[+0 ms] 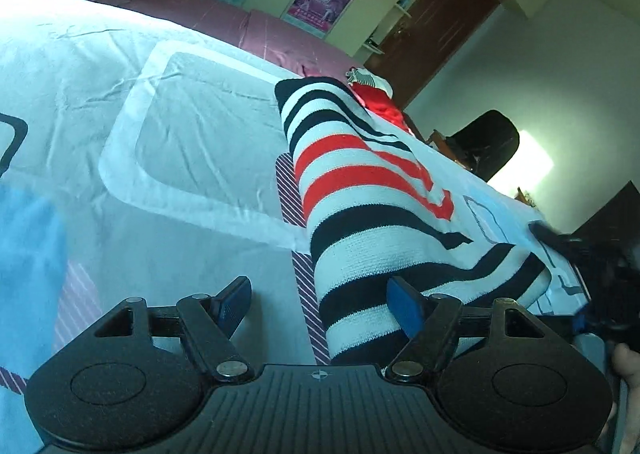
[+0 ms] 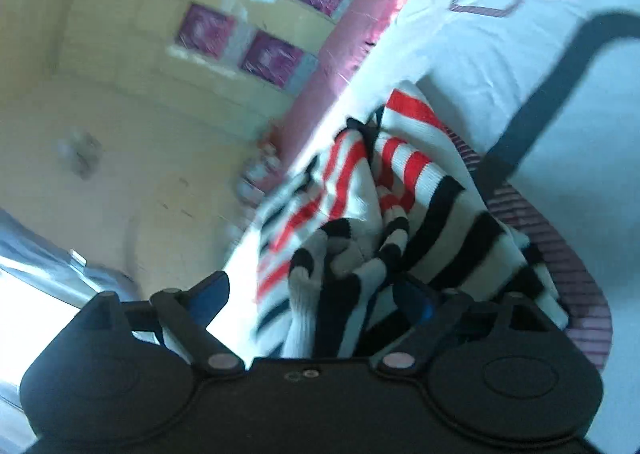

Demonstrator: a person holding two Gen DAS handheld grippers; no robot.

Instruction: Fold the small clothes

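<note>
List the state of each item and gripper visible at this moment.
Striped sweater: lying on the bed, partly bunched, not yet folded.
Left gripper: open, sweater edge between its fingers.
Right gripper: open, bunched sweater between its fingers.
Red garment: crumpled, beyond the sweater.
Bed sheet: spread, lightly wrinkled.

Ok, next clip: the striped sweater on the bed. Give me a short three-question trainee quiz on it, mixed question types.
1. True or false: the left gripper has its fingers spread, and the near edge of the striped sweater runs between them.
2. Multiple choice: in the right wrist view, the sweater in front of the right gripper is A) laid flat, B) bunched in folds, C) on a hanger.
3. Fill in: farther along the bed sheet, beyond the sweater, lies a ____ garment.

Key: 1 true; 2 B; 3 red.
</note>
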